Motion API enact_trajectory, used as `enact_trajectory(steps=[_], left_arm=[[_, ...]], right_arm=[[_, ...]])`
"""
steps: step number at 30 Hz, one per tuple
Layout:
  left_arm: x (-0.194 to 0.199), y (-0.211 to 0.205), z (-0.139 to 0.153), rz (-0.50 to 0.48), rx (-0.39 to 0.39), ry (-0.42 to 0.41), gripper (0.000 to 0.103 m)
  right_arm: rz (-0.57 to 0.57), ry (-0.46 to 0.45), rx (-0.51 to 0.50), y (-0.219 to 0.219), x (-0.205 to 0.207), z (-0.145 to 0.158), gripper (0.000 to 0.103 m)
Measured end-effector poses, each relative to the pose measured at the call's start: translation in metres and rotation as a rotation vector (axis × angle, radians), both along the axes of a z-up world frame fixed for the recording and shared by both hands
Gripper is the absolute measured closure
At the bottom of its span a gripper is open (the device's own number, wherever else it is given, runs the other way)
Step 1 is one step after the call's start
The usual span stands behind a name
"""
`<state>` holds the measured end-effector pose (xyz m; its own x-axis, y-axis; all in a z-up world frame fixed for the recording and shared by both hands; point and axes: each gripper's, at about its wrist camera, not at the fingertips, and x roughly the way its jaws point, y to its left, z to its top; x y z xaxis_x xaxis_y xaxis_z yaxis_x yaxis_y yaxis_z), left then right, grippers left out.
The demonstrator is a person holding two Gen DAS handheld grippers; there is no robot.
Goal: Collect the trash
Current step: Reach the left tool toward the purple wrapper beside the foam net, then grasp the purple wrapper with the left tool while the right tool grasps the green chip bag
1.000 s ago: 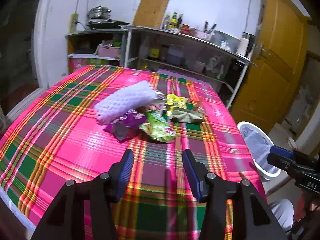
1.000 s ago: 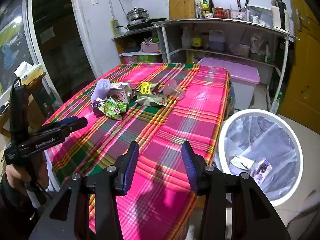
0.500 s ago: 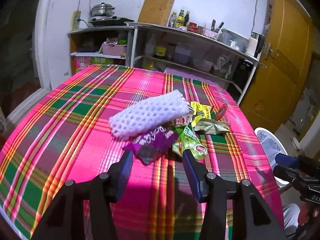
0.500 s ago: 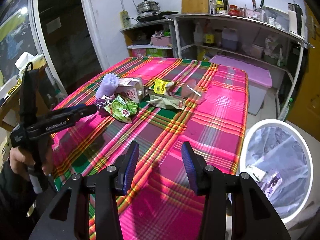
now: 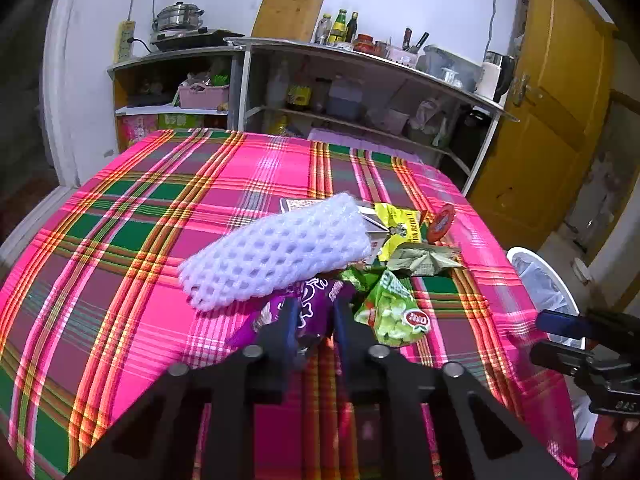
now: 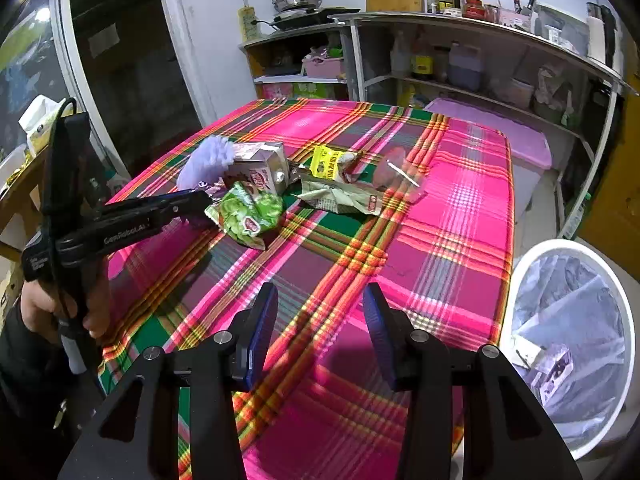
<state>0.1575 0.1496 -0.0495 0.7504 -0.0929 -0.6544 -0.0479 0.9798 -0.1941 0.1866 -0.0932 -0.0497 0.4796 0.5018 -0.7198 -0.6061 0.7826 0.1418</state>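
A pile of trash lies on the plaid table (image 5: 120, 240): a white foam net sleeve (image 5: 276, 252), a purple wrapper (image 5: 308, 308), a green snack bag (image 5: 392, 312), a yellow packet (image 5: 400, 224) and a crumpled olive wrapper (image 5: 424, 260). My left gripper (image 5: 314, 320) is shut on the purple wrapper at the pile's near edge; it also shows in the right wrist view (image 6: 188, 208). My right gripper (image 6: 318, 328) is open and empty above the table's near right part. The white trash bin (image 6: 572, 344) with a clear liner stands right of the table.
A small carton (image 6: 260, 168) and a clear plastic piece with a stick (image 6: 400, 172) lie in the pile. Kitchen shelves (image 5: 360, 92) stand behind the table. A yellow door (image 5: 552, 120) is at the right. The bin holds a few scraps.
My left gripper moved forward to the pile and closed on the purple wrapper. My right gripper moved a little closer over the table and stayed open.
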Motion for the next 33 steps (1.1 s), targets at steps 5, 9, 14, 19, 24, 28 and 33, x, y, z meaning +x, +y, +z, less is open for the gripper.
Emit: enact_trajectory(steps=[5, 9, 14, 19, 24, 28, 33], left_arm=[[-0.011, 0.003, 0.003, 0.004, -0.03, -0.026, 0.096], [-0.024, 0.006, 0.005, 0.013, -0.044, -0.042, 0.097], [-0.038, 0.012, 0.006, 0.026, -0.066, -0.048, 0.097], [-0.047, 0.021, 0.006, 0.039, -0.08, -0.053, 0.097], [-0.05, 0.027, 0.006, 0.048, -0.092, -0.057, 0.097], [-0.052, 0.03, 0.005, 0.049, -0.099, -0.058, 0.097], [-0.052, 0.032, 0.004, 0.052, -0.104, -0.054, 0.097]], right_arm=[[0.025, -0.004, -0.008, 0.016, 0.004, 0.003, 0.057], [0.063, -0.018, -0.02, 0.031, 0.006, 0.006, 0.057], [0.128, -0.045, -0.037, 0.056, 0.01, 0.009, 0.057], [0.179, -0.06, -0.104, 0.084, 0.018, -0.001, 0.045], [0.215, -0.073, -0.163, 0.107, 0.024, -0.013, 0.045], [0.22, -0.063, -0.197, 0.116, 0.032, -0.023, 0.045], [0.196, -0.021, -0.18, 0.114, 0.039, -0.026, 0.058]])
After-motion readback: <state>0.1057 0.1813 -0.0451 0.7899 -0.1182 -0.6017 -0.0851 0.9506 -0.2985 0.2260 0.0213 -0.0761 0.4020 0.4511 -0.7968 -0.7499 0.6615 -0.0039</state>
